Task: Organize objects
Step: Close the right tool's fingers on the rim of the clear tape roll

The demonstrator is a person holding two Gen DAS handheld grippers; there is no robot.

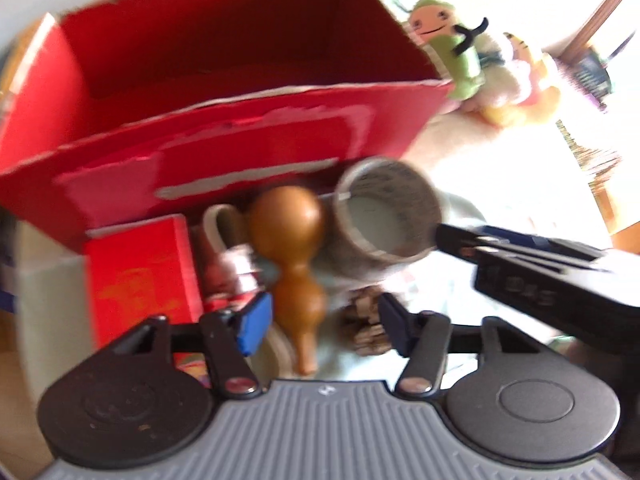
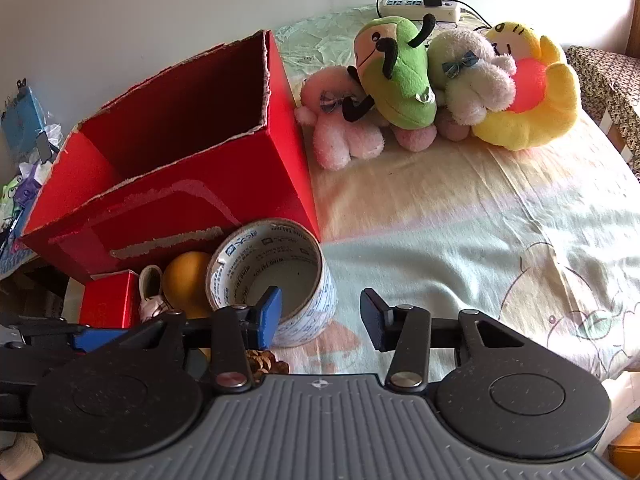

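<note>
Two grippers low over a pale bed sheet point(image 2: 440, 208), both tipped steeply downward.

Left gripper point(image 1: 324, 326): jaws roughly half open, holding nothing. Between its blue pads point(image 1: 254, 326) lies the narrow lower part of a brown gourd point(image 1: 286, 220), flat on the sheet with its stem toward the camera. Sits close beside the left pad and clear of the right one; cannot tell through the motion blur whether it touches the left pad.

Right gripper point(image 2: 322, 318): jaws also partly open, straddling the wall of a printed tape roll point(image 2: 240, 264). Left finger down inside the roll's core, right finger outside it with a visible gap of sheet between pad and roll. No squeeze on the wall. From the left wrist view, that same gripper reaches in from the right, its tip at the roll's rim.

Behind both, a large open-topped red box point(image 2: 192, 184) with a torn rim and scuffed front wall.

Along the foot of that front wall, from left to right: a small red box point(image 2: 106, 300), a little white cup point(image 2: 150, 280) with a handle, the gourd, then the tape roll. Gourd and roll just beside each other; cup tucked against the gourd's round top. A brown pine cone point(image 2: 266, 362) nearer the camera, just below the roll.

To the right of the big box, several plush toys point(image 2: 400, 76) heaped together in pink, green, white and yellow. Beyond them, a white power strip point(image 2: 420, 6) against the wall.
</note>
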